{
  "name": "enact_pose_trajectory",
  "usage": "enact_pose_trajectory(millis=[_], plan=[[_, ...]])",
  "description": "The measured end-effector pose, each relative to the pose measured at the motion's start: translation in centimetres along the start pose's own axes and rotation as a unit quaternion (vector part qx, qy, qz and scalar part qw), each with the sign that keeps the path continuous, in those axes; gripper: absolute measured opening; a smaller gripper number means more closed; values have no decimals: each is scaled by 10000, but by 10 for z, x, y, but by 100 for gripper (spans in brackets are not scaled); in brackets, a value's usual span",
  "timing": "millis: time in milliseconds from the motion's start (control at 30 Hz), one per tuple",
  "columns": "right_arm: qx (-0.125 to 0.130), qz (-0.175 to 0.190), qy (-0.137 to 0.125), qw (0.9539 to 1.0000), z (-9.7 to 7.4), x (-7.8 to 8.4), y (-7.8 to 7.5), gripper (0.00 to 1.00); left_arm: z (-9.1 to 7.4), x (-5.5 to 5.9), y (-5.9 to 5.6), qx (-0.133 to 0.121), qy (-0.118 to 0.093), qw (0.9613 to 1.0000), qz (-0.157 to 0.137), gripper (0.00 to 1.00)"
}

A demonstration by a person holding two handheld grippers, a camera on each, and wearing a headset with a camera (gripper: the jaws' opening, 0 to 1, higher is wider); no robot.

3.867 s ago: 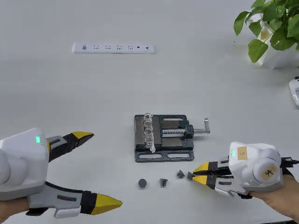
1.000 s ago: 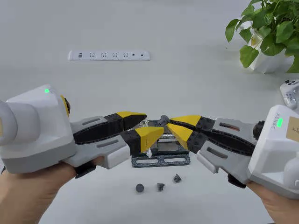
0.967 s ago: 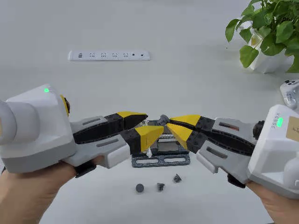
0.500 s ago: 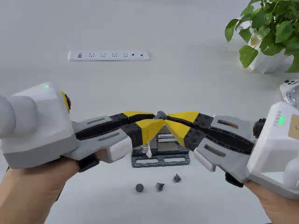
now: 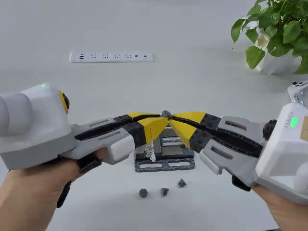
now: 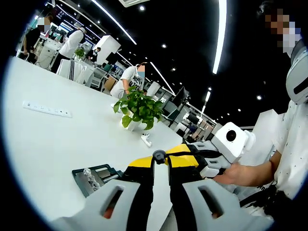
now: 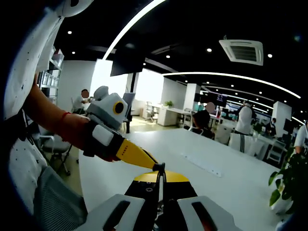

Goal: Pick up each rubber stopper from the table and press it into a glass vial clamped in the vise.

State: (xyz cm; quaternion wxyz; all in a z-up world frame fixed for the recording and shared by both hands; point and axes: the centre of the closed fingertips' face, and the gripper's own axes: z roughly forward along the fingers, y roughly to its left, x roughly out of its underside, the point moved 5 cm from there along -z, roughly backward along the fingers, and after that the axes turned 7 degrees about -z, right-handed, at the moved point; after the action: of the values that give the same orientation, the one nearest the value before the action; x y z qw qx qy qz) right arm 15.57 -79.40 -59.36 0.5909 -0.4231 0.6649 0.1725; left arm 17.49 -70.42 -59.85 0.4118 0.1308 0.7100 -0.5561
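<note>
Above the vise [image 5: 165, 165], left hand-held gripper [image 5: 163, 119] and right hand-held gripper [image 5: 171, 119] both pinch one rubber stopper [image 5: 166, 114], tip to tip

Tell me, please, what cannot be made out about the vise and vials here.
Vise: head view, mostly covered by the left gripper and right gripper.
Vials: mostly hidden likewise; in the left gripper view too small to tell whether stoppered.
Loose stoppers: head view, too small for orientation.
</note>
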Motion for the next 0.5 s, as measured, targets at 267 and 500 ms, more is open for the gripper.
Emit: enact_pose_trajectory(millis=[267,500], plan=[[30,-13,-42,10000,-1,-2,0,0,0,-1,0,32,-34,9999,-111,5],[39,-16,-47,10000,-1,-3,-1,0,1,-2,0,52,-33,9998,-180,4]])
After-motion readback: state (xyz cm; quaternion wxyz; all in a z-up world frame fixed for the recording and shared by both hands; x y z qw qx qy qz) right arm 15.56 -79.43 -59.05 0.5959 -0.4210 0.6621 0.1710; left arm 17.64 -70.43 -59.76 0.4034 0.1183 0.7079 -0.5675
